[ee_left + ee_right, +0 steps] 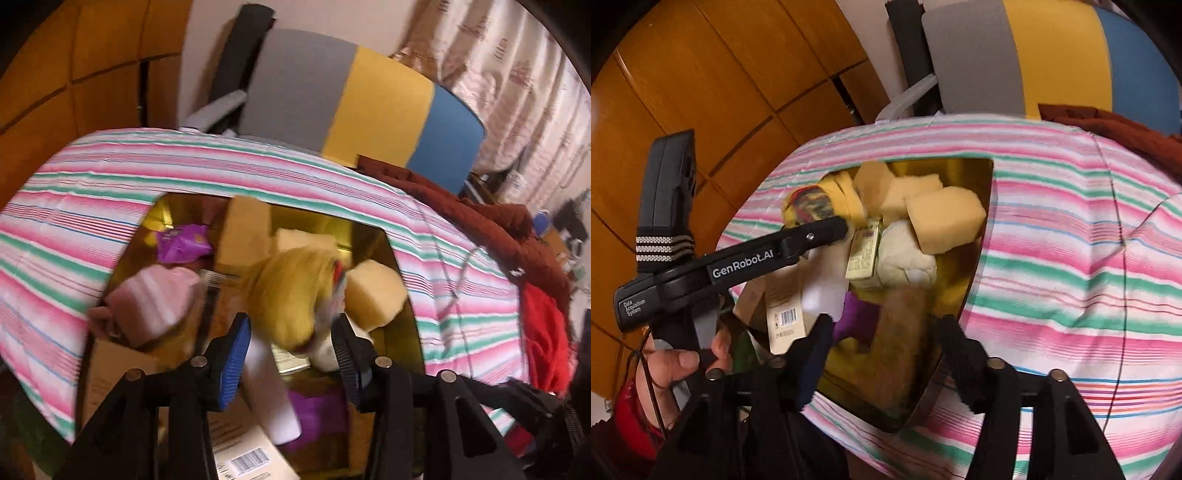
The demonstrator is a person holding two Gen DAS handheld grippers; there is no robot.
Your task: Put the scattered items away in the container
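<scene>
A gold-walled container sits on the striped cloth, full of items. It also shows in the right wrist view. My left gripper is open just above it, with a blurred yellow cloth bundle between and beyond its blue-padded fingers, not clamped. In the right wrist view the left gripper's finger lies against that yellow and multicoloured bundle. My right gripper is open and empty over the container's near end. Inside lie yellow sponges, a cream cloth, a small carton, a barcoded box and a purple packet.
The pink, green and white striped cloth covers the surface around the container. A thin cable runs across it at the right. A red-brown garment and a red cloth lie at the right edge. A grey, yellow and blue panel and a wooden cabinet stand behind.
</scene>
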